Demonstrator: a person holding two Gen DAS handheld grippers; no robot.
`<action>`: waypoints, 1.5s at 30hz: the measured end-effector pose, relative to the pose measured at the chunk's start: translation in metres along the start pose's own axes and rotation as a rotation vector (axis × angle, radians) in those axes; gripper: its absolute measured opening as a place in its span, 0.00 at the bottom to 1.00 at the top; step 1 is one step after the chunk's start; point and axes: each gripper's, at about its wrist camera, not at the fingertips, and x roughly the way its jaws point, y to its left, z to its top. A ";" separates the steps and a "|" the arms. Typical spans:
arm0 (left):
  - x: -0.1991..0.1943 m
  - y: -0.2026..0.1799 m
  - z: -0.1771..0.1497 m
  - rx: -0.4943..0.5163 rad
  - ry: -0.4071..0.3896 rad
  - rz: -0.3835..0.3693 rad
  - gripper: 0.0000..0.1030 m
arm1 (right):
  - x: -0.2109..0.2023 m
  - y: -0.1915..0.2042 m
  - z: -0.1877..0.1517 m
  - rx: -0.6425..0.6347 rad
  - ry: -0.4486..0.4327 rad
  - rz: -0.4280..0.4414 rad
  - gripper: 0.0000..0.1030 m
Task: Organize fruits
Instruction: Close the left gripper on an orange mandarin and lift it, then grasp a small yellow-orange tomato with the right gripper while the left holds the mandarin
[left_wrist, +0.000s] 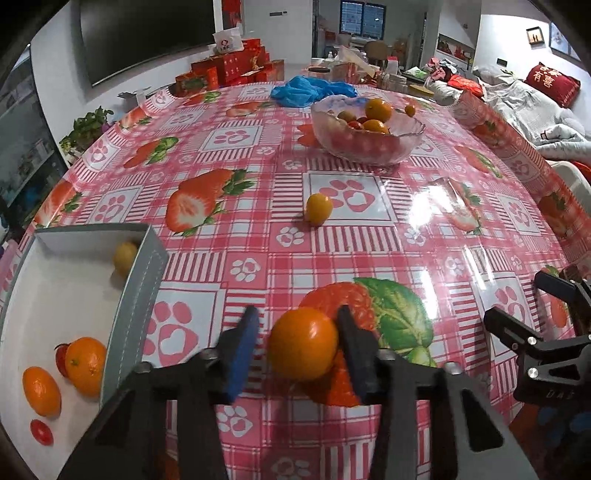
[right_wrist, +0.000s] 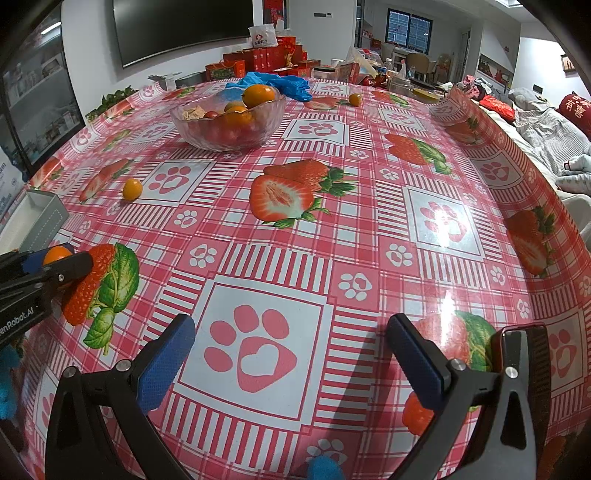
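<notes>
My left gripper (left_wrist: 295, 332) has an orange fruit (left_wrist: 303, 343) between its fingers; the right finger touches it, and a small gap shows at the blue left pad (left_wrist: 243, 347). The fruit rests on the tablecloth. To its left stands a grey box (left_wrist: 144, 295) holding two oranges (left_wrist: 86, 363), two cherry tomatoes (left_wrist: 41, 432) and a yellow fruit (left_wrist: 125, 256). A small yellow-orange fruit (left_wrist: 318, 208) lies loose mid-table. A glass bowl (left_wrist: 369, 147) with oranges and tomatoes stands farther back. My right gripper (right_wrist: 291, 347) is open and empty above the cloth.
Another small orange fruit (right_wrist: 355, 99) lies beyond the bowl (right_wrist: 229, 122). A blue plastic bag (right_wrist: 273, 83) sits at the far table edge, with red gift boxes (right_wrist: 258, 61) behind. The table rim (right_wrist: 554, 206) curves off to the right.
</notes>
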 end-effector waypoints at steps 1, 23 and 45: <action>0.000 -0.001 0.001 0.005 0.002 -0.001 0.34 | 0.001 0.000 0.000 0.000 0.000 0.000 1.00; -0.034 0.022 -0.049 -0.026 -0.026 0.018 0.34 | 0.050 0.099 0.082 -0.048 0.056 0.161 0.84; -0.035 0.021 -0.051 -0.029 -0.041 0.027 0.34 | 0.023 0.091 0.052 -0.098 0.045 0.238 0.21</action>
